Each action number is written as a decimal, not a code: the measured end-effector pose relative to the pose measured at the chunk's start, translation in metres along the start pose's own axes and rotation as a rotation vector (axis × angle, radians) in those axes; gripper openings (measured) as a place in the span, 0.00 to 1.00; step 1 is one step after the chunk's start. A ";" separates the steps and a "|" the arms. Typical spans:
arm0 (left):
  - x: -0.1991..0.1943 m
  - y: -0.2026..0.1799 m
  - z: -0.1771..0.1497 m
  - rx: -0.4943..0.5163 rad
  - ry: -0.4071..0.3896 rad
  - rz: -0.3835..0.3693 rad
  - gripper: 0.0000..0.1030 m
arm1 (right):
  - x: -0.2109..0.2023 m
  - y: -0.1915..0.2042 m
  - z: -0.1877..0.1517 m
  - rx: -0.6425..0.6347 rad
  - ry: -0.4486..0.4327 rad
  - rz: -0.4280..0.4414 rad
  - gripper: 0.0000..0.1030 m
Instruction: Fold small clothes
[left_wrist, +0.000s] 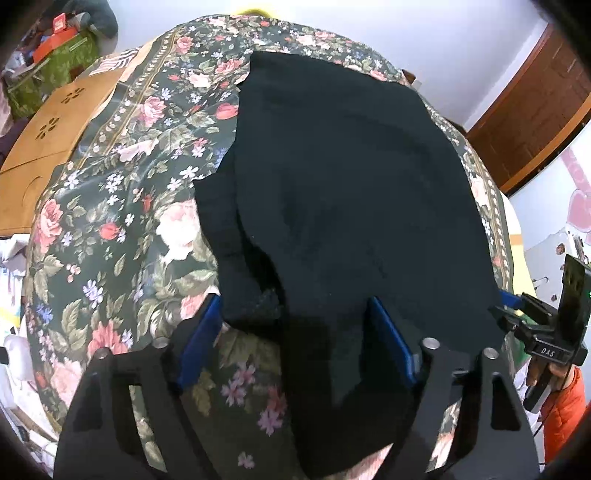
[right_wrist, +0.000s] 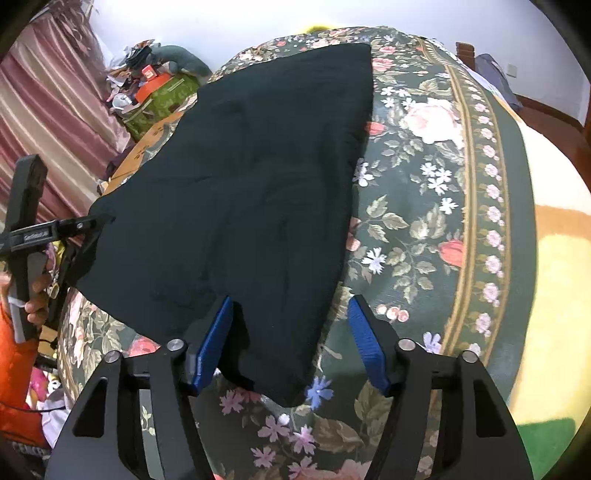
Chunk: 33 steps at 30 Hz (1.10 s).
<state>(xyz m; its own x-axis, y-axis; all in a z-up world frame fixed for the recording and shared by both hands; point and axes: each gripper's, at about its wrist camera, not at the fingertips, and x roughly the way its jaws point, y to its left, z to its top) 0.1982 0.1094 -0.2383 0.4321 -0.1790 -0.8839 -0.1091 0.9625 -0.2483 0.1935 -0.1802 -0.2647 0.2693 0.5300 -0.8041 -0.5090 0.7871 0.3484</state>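
Observation:
A black garment (left_wrist: 343, 192) lies spread on a floral-covered table (left_wrist: 110, 221); it also shows in the right wrist view (right_wrist: 251, 192). My left gripper (left_wrist: 295, 325) is open, its blue pads either side of the garment's near left edge, which drapes between them. My right gripper (right_wrist: 291, 328) is open, its pads straddling the garment's near right corner. The right gripper shows in the left wrist view (left_wrist: 532, 325) at the garment's right edge. The left gripper shows in the right wrist view (right_wrist: 92, 225) at the garment's left corner.
A brown cardboard piece (left_wrist: 48, 140) lies left of the table. A green box with red items (left_wrist: 55, 62) stands beyond it. Pink curtains (right_wrist: 48, 122) hang at left. A wooden door (left_wrist: 535, 110) is at right. A yellow blanket (right_wrist: 554, 277) lies beyond the floral cloth.

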 end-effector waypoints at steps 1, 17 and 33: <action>0.000 -0.001 0.000 0.002 -0.009 -0.009 0.68 | 0.000 0.001 0.000 -0.001 -0.006 0.006 0.47; -0.031 -0.015 0.020 0.005 -0.043 -0.104 0.15 | -0.038 0.023 0.032 -0.119 -0.149 0.033 0.04; -0.047 -0.020 0.159 -0.015 -0.120 -0.111 0.13 | -0.056 0.023 0.173 -0.187 -0.327 -0.036 0.04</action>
<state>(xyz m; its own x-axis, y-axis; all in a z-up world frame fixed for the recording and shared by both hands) 0.3219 0.1311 -0.1286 0.5464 -0.2577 -0.7969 -0.0673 0.9349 -0.3485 0.3086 -0.1373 -0.1285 0.5211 0.5993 -0.6077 -0.6267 0.7520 0.2043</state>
